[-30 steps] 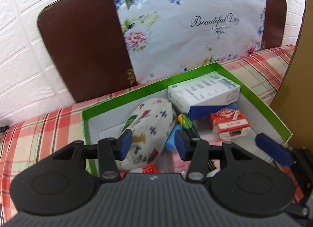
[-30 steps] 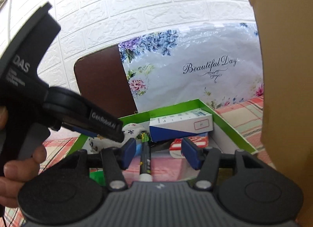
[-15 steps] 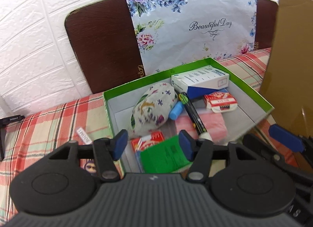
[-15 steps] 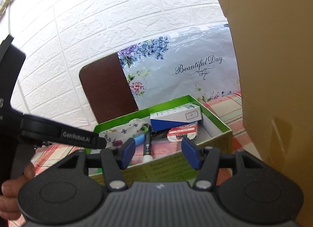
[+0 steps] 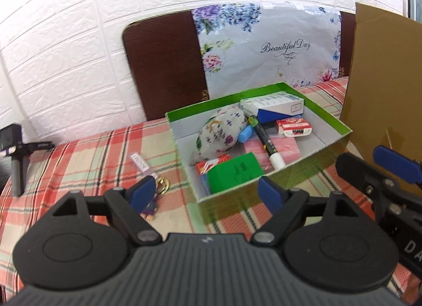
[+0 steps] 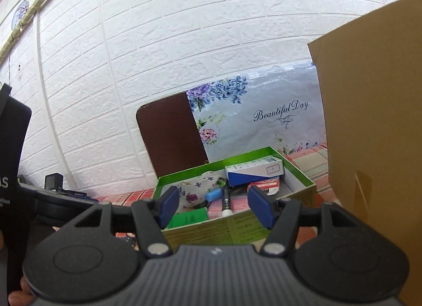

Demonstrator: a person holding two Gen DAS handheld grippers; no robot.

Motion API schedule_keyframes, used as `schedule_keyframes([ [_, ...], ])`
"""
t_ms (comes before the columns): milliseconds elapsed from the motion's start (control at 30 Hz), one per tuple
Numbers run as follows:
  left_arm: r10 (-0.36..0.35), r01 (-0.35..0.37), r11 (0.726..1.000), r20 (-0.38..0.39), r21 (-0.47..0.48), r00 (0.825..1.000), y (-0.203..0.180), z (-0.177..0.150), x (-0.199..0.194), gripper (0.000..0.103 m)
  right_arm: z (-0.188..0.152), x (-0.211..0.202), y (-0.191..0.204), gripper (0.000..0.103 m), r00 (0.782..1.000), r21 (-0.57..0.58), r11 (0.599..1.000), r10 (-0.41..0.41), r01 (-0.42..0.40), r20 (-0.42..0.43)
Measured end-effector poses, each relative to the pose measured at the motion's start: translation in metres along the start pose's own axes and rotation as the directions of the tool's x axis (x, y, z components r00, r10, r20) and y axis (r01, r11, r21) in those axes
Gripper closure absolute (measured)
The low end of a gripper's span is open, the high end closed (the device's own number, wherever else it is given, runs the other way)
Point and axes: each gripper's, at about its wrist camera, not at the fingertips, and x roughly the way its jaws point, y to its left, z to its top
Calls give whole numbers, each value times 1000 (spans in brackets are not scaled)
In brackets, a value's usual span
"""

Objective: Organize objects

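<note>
the left gripper [image 5: 207, 192] was spread wide and held nothing, hovering above the red plaid tablecloth [image 5: 79, 155]. the right gripper [image 6: 215, 207] was likewise spread and empty. the open green cardboard box [image 5: 274, 174] sat at 12 o'clock from both grippers. inside it lay a floral fabric pouch [image 5: 219, 131], a white-and-blue carton [image 5: 274, 104], a black marker pen [image 5: 265, 139], a red packet [image 5: 294, 126] and a green booklet [image 5: 234, 171]. outside, at the box's 9 o'clock, a small pink tube [image 5: 141, 164] rested on the cloth beside a gold ring [image 5: 163, 183]. a tall brown cardboard panel [image 5: 382, 94] stood at 3 o'clock.
</note>
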Motion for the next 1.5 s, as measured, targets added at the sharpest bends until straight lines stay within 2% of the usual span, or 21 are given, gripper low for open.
schedule_keyframes([
  [100, 14, -14, 1000, 6, -20, 1000, 7, -10, -9, 7, -8, -10, 9, 36, 1000, -4, 1000, -2, 2, -8],
  [167, 25, -24, 999, 11, -29, 1000, 12, -17, -15, 5, -14, -15, 16, 25, 1000, -11, 1000, -6, 6, -16],
  [233, 32, -31, 999, 18, -38, 999, 16, -23, -21, 2, -18, -20, 23, 22, 1000, -34, 999, -4, 3, -14],
  [300, 47, -46, 998, 23, -51, 999, 21, -31, -27, 0, -19, -24, 29, 15, 1000, -49, 999, -6, 6, -10],
  [467, 51, -51, 996, 5, -71, 999, 33, -48, -32, 0, -24, -30, 37, 13, 1000, -40, 999, -15, 14, -15],
  [633, 63, -63, 993, -10, -100, 998, 45, -67, -33, 0, -34, -29, 46, 7, 999, -46, 999, 0, -2, -53],
  [767, 36, -40, 990, -33, -132, 999, 55, -80, -30, 0, -39, -27, 54, 1, 997, -62, 998, 4, -8, -73],
  [1133, 36, -50, 988, -97, -149, 995, 67, -98, -19, 0, -44, -20, 68, 1, 992, -92, 995, 34, -46, -123],
  [1500, 52, -69, 987, -118, -148, 992, 73, -100, -14, 0, -49, -13, 71, 1, 988, -79, 996, 39, -51, -147],
])
